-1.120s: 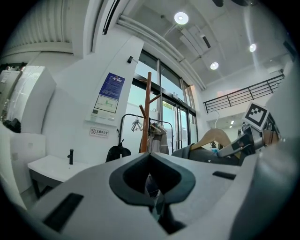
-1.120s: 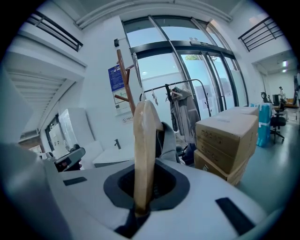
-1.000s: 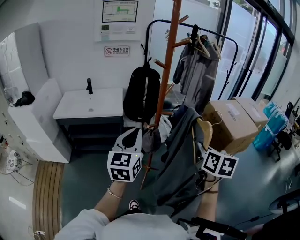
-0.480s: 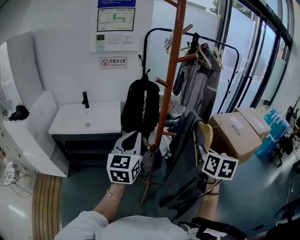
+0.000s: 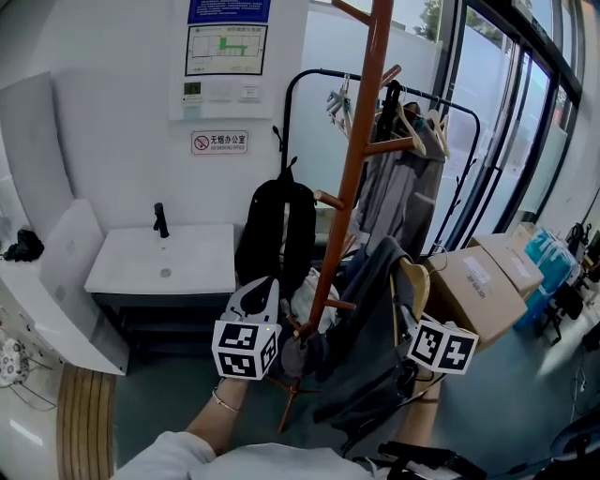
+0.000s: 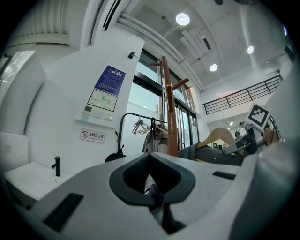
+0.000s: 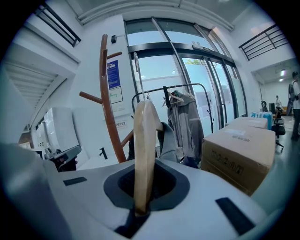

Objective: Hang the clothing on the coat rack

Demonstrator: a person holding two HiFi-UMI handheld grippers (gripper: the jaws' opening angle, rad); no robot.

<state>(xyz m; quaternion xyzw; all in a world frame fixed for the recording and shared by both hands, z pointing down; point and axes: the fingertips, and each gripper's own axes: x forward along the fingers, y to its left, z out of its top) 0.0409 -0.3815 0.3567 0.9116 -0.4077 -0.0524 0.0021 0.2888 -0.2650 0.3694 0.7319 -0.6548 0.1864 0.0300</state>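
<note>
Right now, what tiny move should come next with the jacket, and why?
Probably lift the hanger toward a free peg: the right gripper grips it, the left gripper pinches the jacket, and the coat rack stands just ahead, pegs higher up.

A small white sign (image 5: 219,142) on the wall left of the coat rack (image 5: 361,159) carries a red no-smoking symbol and the characters 无烟办公室. A line of English beneath them is too small to read. Above it, a blue notice (image 5: 229,9) and a floor-plan panel (image 5: 225,49) bear illegibly fine print. The label on the cardboard box (image 5: 487,295) cannot be read either.
</note>
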